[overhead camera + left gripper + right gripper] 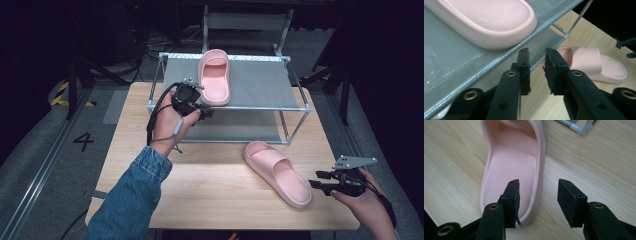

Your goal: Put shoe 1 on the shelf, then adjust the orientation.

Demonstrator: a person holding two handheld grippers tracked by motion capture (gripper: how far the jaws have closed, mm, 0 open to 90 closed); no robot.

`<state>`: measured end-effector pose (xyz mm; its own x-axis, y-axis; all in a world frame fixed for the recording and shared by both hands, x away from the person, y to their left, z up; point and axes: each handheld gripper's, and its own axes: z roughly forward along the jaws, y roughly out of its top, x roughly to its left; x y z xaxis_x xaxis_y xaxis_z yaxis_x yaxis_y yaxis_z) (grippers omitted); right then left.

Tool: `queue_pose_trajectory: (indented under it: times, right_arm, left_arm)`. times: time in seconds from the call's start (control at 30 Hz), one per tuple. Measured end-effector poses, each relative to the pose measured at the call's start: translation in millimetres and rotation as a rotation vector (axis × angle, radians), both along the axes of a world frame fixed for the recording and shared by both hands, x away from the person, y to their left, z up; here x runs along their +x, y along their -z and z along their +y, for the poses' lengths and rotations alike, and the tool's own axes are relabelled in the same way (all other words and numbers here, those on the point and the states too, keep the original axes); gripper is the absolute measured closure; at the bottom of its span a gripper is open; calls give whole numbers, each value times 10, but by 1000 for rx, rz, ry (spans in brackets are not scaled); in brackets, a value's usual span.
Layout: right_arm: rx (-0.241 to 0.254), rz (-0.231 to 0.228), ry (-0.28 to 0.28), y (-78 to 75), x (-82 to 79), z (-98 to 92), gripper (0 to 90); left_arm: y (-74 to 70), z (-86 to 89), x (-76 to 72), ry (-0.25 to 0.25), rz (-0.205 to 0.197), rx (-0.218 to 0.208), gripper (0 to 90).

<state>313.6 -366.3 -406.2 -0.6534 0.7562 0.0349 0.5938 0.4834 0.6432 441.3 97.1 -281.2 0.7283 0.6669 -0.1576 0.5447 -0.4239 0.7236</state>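
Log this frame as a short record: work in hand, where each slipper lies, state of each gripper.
work: putting pink foam slippers on a metal-framed shoe rack
slipper on rack: lies on the grey fabric top shelf, heel toward the person
slipper on table: lies flat on the light wooden table, in front of the rack
left gripper: at the shelf's front edge, jaws apart, nothing between them
right gripper: open, jaws either side of the table slipper's heel rim

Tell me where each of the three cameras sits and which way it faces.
High view: above the near table edge, looking forward and down at the shoe rack; forearms and both grippers show.
Left gripper view: on the left gripper, facing the slipper on the rack.
Right gripper view: on the right gripper, facing the table.
All share the slipper on the table.
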Motion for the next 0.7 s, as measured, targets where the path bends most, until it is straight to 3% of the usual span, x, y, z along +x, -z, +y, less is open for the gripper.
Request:
queue_pose_trajectory:
  times: [0.37, 0.7]
  right_arm:
    - [-6, -2, -34, -26, 15, 137, 530]
    - [-10, 14, -100, -79, 116, 481, 520]
  left_arm:
    - [-29, 192, -236, -5, -14, 42, 667]
    - [46, 445, -507, -18, -3, 74, 584]
